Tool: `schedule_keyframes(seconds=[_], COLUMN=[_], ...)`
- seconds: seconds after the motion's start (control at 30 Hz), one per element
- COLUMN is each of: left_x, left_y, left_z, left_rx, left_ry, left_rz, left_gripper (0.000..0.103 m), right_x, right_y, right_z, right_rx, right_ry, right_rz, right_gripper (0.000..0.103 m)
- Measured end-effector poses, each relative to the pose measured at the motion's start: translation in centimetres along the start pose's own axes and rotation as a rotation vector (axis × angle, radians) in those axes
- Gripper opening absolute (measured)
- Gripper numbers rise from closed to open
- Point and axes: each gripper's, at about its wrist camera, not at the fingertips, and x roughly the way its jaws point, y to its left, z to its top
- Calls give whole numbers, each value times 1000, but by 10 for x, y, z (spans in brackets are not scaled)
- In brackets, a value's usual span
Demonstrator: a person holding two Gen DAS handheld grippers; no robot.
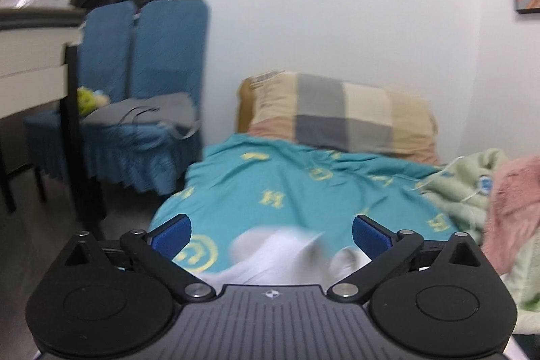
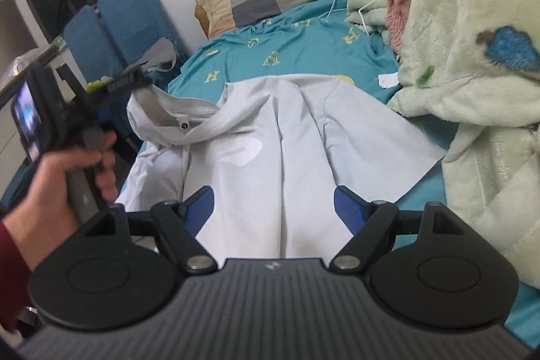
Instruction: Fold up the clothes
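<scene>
Pale grey shirt (image 2: 270, 137) lies spread on teal sheet (image 2: 270, 53) | step: early fold | left gripper (image 1: 271, 233) wide open, empty | right gripper (image 2: 274, 204) wide open, empty | next: pinch a hem or sleeve edge

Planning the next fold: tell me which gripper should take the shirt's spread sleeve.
Right. The right gripper hangs open over the shirt, with the flat sleeve on its side. The left gripper is at the collar, across the shirt.
</scene>
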Motion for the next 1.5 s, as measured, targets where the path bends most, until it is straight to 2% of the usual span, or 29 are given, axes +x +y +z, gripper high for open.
schedule_keyframes(seconds=[0.13, 0.3, 0.37, 0.43, 0.57, 0.63, 0.7, 0.87, 1.0, 1.07, 1.13, 1.2, 1.27, 1.37, 1.43, 1.5], left_x=[-26, -117, -162, -199, -233, -233, -224, -198, -173, -160, -152, -150, -150, -159, -164, -167], left_y=[-11, 6, 17, 29, 38, 45, 54, 81, 103, 112, 119, 124, 127, 126, 122, 120], left_z=[11, -1, -9, -20, -32, -37, -45, -64, -76, -79, -82, -87, -91, -91, -89, -88], left_rx=[61, 115, 84, 42, 33, 16, -27, -97, -172, -213, -253, -277, -300, -313, -292, -273], left_ry=[27, 88, 105, 112, 110, 102, 114, 141, 177, 206, 227, 247, 266, 254, 237, 220], left_rz=[-23, -13, 12, 10, -13, -29, -3, 55, 84, 89, 82, 79, 81, 73, 84, 103], left_gripper=[103, 103, 103, 103, 103, 103, 103, 103, 103, 102, 102, 102, 101, 101, 101, 101], right_x=[9, 7, 5, 6, 23, 41, 70, 171, 251, 285, 300, 312, 311, 306, 309, 314], right_y=[-7, -12, -12, -8, 13, 29, 46, 82, 105, 109, 109, 109, 107, 92, 72, 51], right_z=[3, 5, 4, 1, 10, 26, 45, 99, 120, 119, 121, 124, 135, 165, 184, 195], right_rx=[-9, 7, 21, 12, -56, -98, -159, -258, -334, -401, -422, -433, -422, -325, -230, -131], right_ry=[-11, -44, -47, -49, -51, -55, -60, -48, 10, 63, 79, 85, 25, -65, -79, -54], right_rz=[22, 56, 75, 85, 71, 67, 26, -80, -155, -243, -284, -313, -354, -438, -483, -479], right_gripper=[79, 79, 77, 69, 62, 61, 61, 59, 57, 44, 16, 9, 8, 8, 8, 8])
